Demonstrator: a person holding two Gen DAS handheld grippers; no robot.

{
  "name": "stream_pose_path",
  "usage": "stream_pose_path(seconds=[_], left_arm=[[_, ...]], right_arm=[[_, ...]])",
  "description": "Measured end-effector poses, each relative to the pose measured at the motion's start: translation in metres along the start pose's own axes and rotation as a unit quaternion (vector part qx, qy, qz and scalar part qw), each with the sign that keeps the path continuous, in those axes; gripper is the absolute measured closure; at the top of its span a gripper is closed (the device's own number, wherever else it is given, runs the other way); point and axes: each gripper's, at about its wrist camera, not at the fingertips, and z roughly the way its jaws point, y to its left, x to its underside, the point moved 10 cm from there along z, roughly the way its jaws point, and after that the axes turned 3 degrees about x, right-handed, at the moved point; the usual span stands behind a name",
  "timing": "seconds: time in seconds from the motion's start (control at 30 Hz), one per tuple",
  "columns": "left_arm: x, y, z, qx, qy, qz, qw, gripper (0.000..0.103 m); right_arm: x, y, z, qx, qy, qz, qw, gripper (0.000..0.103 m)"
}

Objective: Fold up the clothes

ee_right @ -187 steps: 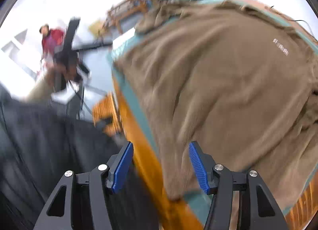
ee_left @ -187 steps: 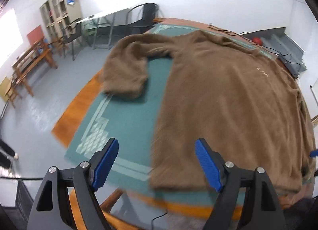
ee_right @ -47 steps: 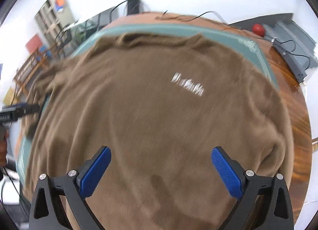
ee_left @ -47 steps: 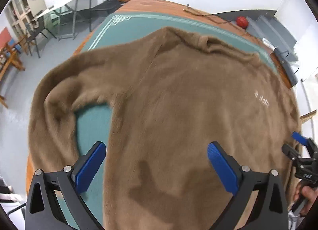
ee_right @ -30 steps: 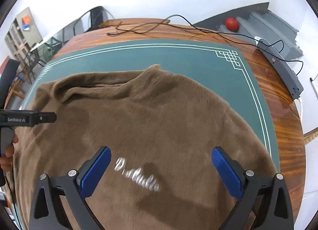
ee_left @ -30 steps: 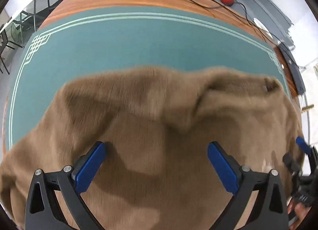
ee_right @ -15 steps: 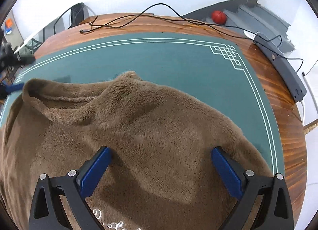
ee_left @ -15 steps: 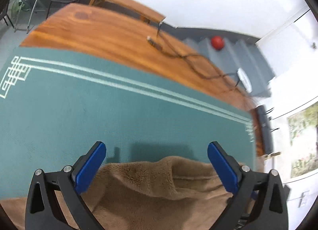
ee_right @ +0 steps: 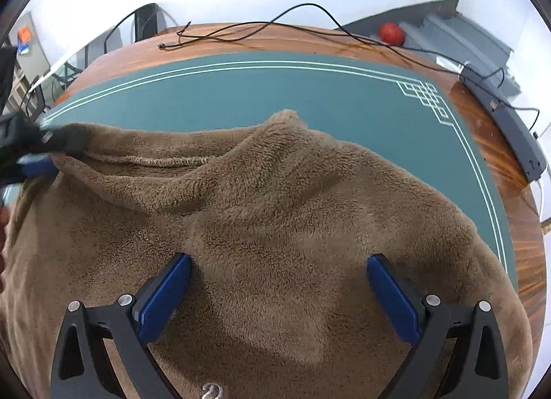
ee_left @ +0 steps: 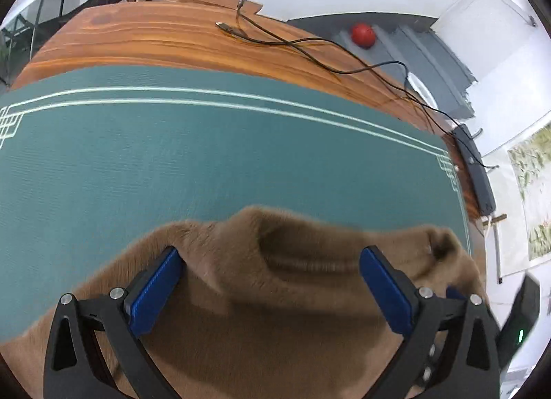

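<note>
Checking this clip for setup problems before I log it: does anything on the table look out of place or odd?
Only minor things: loose black cables trail across the bare wooden table beyond the green mat, and the brown sweater lies rumpled at its collar rather than flat. Nothing looks spilled or damaged.

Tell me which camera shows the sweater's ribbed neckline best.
The right wrist view. There the ribbed neckline runs sharp and unobstructed across the upper left of the brown fleece sweater, ahead of the open right hand-held gripper. The left wrist view shows the same neckline only blurred and shadowed, between the fingers of the open left hand-held gripper.
</note>
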Motion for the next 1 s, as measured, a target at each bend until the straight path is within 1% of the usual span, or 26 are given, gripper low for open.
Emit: stream_pose_path(seconds=[0.07, 0.1, 0.17, 0.2, 0.27, 0.33, 0.43, 0.53, 0.6, 0.67, 0.77, 0.83, 0.93, 1.0], left_arm=[[-0.008, 0.0, 0.001, -0.002, 0.003, -0.018, 0.9998, 0.0], [-0.011, -0.004, 0.001, 0.005, 0.006, -0.02, 0.9998, 0.001], [-0.01, -0.01, -0.008, 0.03, 0.004, -0.015, 0.9994, 0.001], [-0.005, -0.009, -0.017, 0.04, -0.001, -0.011, 0.9992, 0.001], [0.006, -0.012, -0.033, 0.044, -0.008, 0.0, 0.999, 0.001], [0.022, -0.014, -0.047, 0.037, -0.008, 0.014, 0.9992, 0.001], [0.054, -0.015, -0.063, 0.012, 0.0, 0.042, 0.999, 0.0], [0.097, -0.02, -0.072, -0.017, 0.015, 0.065, 0.9976, 0.0], [0.125, -0.021, -0.075, -0.031, 0.018, 0.074, 0.9966, 0.0], [0.158, -0.021, -0.071, -0.056, 0.037, 0.081, 0.9945, 0.001], [0.202, -0.025, -0.072, -0.072, 0.05, 0.084, 0.9926, 0.001], [0.229, -0.031, -0.075, -0.084, 0.056, 0.087, 0.9911, 0.001], [0.262, -0.05, -0.081, -0.087, 0.064, 0.098, 0.9894, 0.001], [0.278, -0.065, -0.085, -0.087, 0.064, 0.108, 0.9882, 0.001]], right_arm=[[0.004, 0.0, -0.005, 0.002, 0.002, -0.002, 1.0, 0.0], [0.008, 0.0, -0.01, 0.002, 0.001, -0.001, 1.0, 0.0], [0.016, 0.001, -0.021, 0.002, -0.007, -0.004, 1.0, 0.0], [0.022, 0.002, -0.028, 0.0, -0.012, -0.006, 1.0, 0.0], [0.039, 0.002, -0.042, -0.007, -0.017, -0.008, 1.0, 0.0], [0.06, 0.003, -0.057, -0.019, -0.018, -0.003, 1.0, 0.0], [0.09, 0.007, -0.078, -0.034, -0.018, -0.009, 0.999, 0.0], [0.117, 0.014, -0.091, -0.06, -0.008, -0.017, 0.998, 0.0], [0.137, 0.017, -0.094, -0.071, 0.005, -0.022, 0.997, 0.0], [0.154, 0.015, -0.097, -0.079, 0.016, -0.019, 0.997, 0.0], [0.177, 0.011, -0.103, -0.092, 0.028, -0.011, 0.995, 0.0], [0.188, -0.002, -0.122, -0.107, 0.015, 0.001, 0.994, 0.0], [0.202, -0.029, -0.154, -0.12, -0.013, 0.02, 0.993, 0.0], [0.223, -0.055, -0.182, -0.126, -0.029, 0.039, 0.991, 0.0]])
